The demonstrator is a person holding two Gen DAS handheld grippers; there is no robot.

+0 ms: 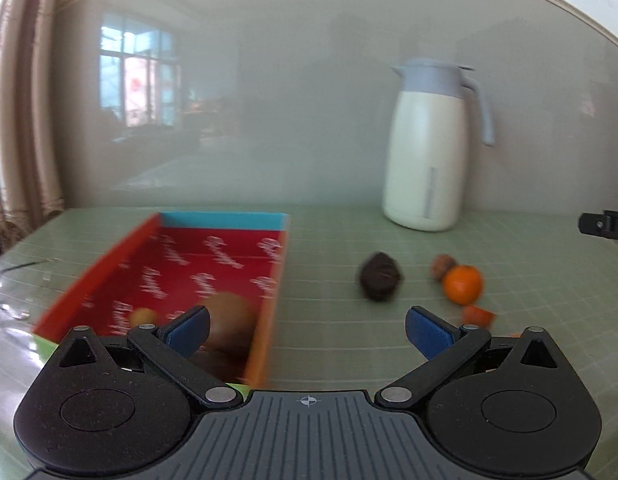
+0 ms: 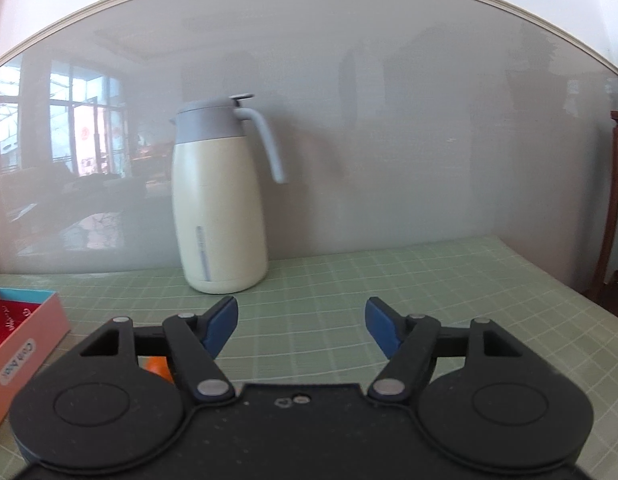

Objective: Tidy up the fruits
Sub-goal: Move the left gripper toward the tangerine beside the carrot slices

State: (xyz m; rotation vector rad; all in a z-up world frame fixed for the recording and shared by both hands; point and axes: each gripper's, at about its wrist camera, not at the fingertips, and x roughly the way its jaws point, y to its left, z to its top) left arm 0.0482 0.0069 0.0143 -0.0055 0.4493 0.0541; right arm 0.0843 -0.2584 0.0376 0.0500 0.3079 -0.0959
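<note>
Inside glossy red cardboard box (image 1: 213, 256), perhaps a fuzzy kiwi (image 1: 229, 320).

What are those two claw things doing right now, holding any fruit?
Left gripper: open, holding nothing; it hangs over the green mat.
Right gripper: open, nothing between its fingers.

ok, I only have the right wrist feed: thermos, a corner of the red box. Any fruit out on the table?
Observer: Yes. The left wrist view shows an orange on the mat, right of the box.
Operator: Anything else loose?
Observer: A dark round fruit lies between box and orange.
Operator: Box empty?
Observer: No, a brown fruit and a small yellow one are inside.
Operator: Left gripper holding anything?
Observer: No, the left gripper is open and holds nothing.
</note>
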